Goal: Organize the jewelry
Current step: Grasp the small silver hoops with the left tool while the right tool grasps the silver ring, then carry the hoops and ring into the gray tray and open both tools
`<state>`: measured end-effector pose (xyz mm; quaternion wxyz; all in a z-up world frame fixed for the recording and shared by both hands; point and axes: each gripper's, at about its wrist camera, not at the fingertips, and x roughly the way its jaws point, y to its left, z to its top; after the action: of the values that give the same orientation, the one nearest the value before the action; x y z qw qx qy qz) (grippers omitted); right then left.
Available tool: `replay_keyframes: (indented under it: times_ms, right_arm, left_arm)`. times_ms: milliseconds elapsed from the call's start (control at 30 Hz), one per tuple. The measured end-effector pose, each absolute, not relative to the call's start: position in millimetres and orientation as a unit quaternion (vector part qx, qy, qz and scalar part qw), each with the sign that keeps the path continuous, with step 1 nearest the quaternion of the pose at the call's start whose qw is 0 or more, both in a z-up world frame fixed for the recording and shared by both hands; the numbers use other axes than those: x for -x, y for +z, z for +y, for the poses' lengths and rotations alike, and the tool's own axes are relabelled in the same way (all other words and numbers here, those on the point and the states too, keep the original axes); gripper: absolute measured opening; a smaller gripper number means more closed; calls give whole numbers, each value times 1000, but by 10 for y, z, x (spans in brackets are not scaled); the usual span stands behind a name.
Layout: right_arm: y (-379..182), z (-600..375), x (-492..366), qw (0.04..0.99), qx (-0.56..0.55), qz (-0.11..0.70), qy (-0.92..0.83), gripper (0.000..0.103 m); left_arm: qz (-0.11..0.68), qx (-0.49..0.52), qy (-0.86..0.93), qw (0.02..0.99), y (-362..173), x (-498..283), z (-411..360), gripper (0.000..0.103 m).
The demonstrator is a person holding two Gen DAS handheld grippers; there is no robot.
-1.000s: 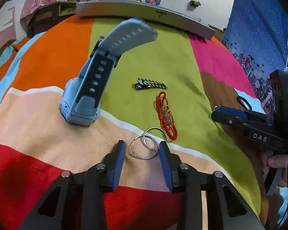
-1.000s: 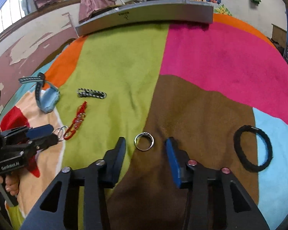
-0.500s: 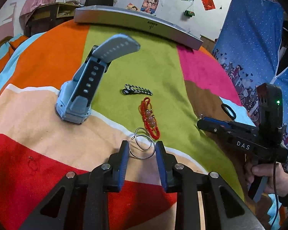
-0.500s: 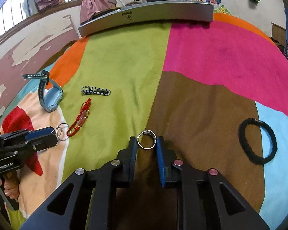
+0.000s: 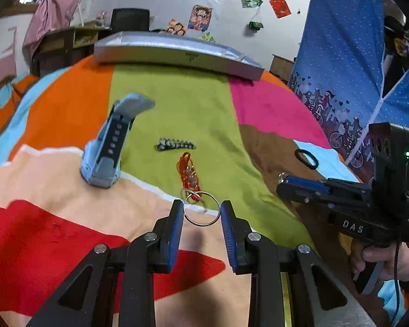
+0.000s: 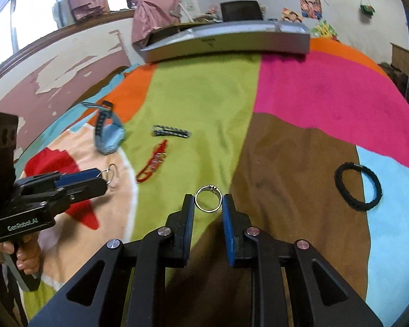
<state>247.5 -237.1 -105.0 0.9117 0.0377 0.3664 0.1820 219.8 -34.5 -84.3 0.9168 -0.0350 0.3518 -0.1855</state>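
A multicoloured blanket (image 6: pixel 300 103) in patches of orange, lime green, pink, brown, light blue, cream and red covers the whole work surface. At its far edge lies a long silver-grey tray (image 5: pixel 174 51), seen from its low side wall. On the orange and cream patches stands a light blue wristwatch (image 5: pixel 109 150), its strap curled up over its body.

The left hand-held gripper (image 5: pixel 201 212) is clamped on a pair of linked silver hoops (image 5: pixel 201 208), the bigger hoop pinched between the two blue pads and lifted clear of the blanket; in the right wrist view the hoops hang from its tip (image 6: pixel 110 174). The right hand-held gripper (image 6: pixel 208 204) has just been closing and now grips a silver ring (image 6: pixel 208 199) with a small setting on top, held upright between its pads above the border of the green and brown patches. A hand (image 5: pixel 390 259) holds the right gripper's handle.

On the light blue patch, well apart from the rest, lies a black hair tie (image 6: pixel 358 186). On the green patch a red corded bracelet (image 5: pixel 189 174) with pale beads lies just beyond the held hoops, and beyond it, nearer the tray, a short black-and-white hair clip (image 5: pixel 176 145) lies flat.
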Motion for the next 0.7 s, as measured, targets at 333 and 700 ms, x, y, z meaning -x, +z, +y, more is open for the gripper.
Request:
replay_keyframes:
  times_ms: [333,700]
  right_arm:
    - [-884,-2489,-2239,912,-21,357,200,18]
    - [-75,-2694,-2701,931,-11,311,191,18]
  left_arm:
    - [320,76,-174,928,-241,-2254,-292,26]
    - [282,96,-163,940,320,-2985,-235,26]
